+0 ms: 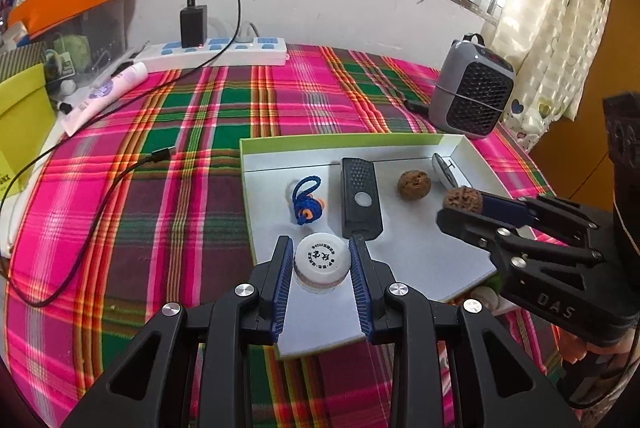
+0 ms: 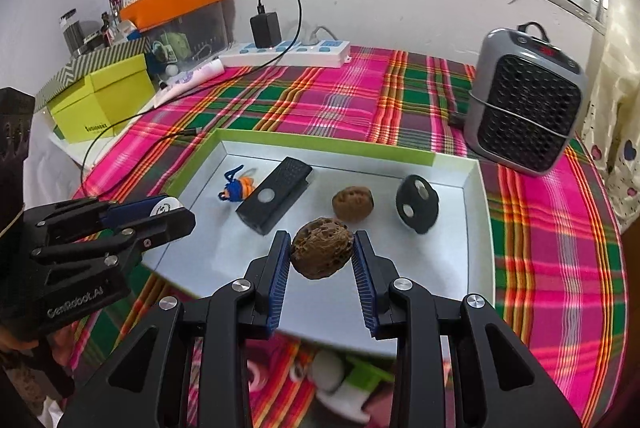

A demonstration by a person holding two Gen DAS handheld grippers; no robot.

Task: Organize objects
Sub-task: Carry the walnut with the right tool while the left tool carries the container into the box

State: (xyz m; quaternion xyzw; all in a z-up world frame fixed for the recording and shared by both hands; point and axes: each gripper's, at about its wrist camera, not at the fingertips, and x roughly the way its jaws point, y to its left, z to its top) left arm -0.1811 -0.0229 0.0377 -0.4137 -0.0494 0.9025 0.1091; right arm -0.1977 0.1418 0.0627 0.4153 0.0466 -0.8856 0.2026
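Now | left gripper jaws clamped on white cap | right gripper jaws clamped on walnut | lower gently into tray at frame centre, clear of remote

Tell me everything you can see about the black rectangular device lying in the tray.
The black rectangular device is a slim bar that looks like matte plastic. One end has a textured grille of small dots, and a pale round button or lens sits nearer the other end. It lies flat on the white tray floor, between the blue cord charm and the loose walnut, touching neither.
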